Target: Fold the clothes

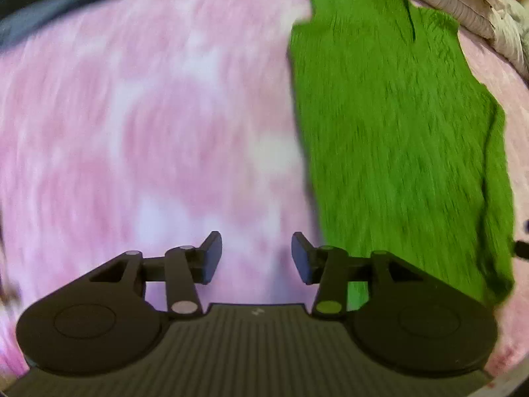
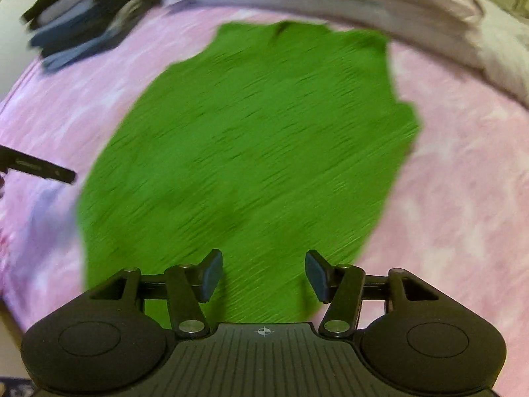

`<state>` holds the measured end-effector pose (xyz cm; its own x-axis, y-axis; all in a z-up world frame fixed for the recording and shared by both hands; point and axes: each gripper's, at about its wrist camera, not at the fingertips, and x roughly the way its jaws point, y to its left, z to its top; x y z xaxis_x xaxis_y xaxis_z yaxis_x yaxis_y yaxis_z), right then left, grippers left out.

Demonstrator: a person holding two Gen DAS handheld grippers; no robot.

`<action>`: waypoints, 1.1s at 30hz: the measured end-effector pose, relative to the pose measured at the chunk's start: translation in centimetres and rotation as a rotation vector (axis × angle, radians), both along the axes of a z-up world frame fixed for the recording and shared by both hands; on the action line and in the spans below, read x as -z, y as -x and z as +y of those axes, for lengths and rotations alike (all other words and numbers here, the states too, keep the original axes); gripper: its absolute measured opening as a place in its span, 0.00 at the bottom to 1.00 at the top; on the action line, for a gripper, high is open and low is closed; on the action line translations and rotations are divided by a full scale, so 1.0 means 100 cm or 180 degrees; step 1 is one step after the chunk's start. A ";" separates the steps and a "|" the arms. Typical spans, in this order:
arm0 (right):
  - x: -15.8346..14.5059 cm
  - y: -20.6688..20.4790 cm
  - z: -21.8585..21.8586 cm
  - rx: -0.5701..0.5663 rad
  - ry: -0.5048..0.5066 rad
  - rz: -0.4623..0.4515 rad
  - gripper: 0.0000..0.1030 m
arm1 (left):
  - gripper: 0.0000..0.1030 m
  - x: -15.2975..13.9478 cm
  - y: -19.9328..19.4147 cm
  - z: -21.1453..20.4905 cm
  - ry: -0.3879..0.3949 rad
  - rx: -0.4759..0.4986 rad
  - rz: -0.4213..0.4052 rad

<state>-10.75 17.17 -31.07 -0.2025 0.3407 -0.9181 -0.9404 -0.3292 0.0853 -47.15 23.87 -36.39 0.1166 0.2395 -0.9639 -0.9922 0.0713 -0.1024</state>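
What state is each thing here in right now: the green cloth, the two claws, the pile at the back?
Green garment: lying spread flat on the pink bedcover, held by neither gripper.
Left gripper: open, nothing between its fingers, above the bedcover beside the garment.
Right gripper: open, empty, above the garment's near edge.
Dark clothes: stacked in a pile at the far corner, blurred.

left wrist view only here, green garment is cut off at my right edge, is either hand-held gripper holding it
Observer: No. The right hand-held gripper hangs open above the green garment, nothing between its pads.
Operator: garment bunched up anywhere
Observer: It lies spread flat on the pink blanket, all edges visible.
Operator: anything else on the bed
Observer: A stack of dark folded clothes sits at the far left corner, apart from the garment.
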 end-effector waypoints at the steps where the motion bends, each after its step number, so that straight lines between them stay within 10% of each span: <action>1: 0.005 0.010 -0.006 -0.0047 0.0006 -0.0009 0.54 | 0.42 0.000 0.002 -0.013 0.0029 -0.0050 -0.0053; 5: 0.043 0.049 -0.010 -0.0371 -0.0138 -0.0686 0.52 | 0.46 0.005 0.008 -0.034 0.0061 -0.0231 -0.0295; 7: 0.041 0.040 -0.010 -0.0107 -0.0322 -0.0568 0.09 | 0.46 0.004 0.005 -0.036 -0.0014 -0.0179 -0.0407; 11: 0.011 -0.046 -0.018 0.1538 -0.0460 0.0104 0.09 | 0.47 0.001 -0.003 -0.040 -0.0154 -0.0010 -0.0608; 13: 0.021 -0.099 -0.031 0.2332 -0.0046 0.0212 0.12 | 0.49 0.004 -0.008 -0.042 -0.0232 0.0054 -0.0765; 17: 0.049 -0.150 -0.050 0.2817 0.0764 0.0506 0.23 | 0.69 0.019 -0.020 -0.037 -0.0266 0.0133 -0.1201; 20: 0.043 -0.163 -0.050 0.2768 0.0595 0.0583 0.50 | 0.68 0.036 -0.027 -0.038 -0.0158 -0.0036 -0.1503; 22: 0.038 -0.167 -0.048 0.2759 0.0343 0.0671 0.59 | 0.56 0.044 -0.031 -0.041 -0.0120 -0.0240 -0.1669; 24: 0.041 -0.170 -0.036 0.2640 0.0253 0.0736 0.59 | 0.16 0.040 -0.033 -0.046 -0.0126 -0.0316 -0.1882; 28: 0.062 -0.171 -0.029 0.2518 0.0285 0.0668 0.59 | 0.04 -0.026 -0.023 -0.073 -0.0794 -0.0126 -0.2197; 33: 0.063 -0.177 -0.046 0.2450 0.0291 0.0772 0.59 | 0.04 -0.031 0.005 -0.098 -0.0683 -0.0103 -0.1032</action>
<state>6.93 12.58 -37.42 -0.1389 0.3914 -0.9097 -0.8523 0.4206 0.3111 -47.65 14.05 -33.32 0.3961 0.4402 -0.8058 -0.9129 0.0945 -0.3972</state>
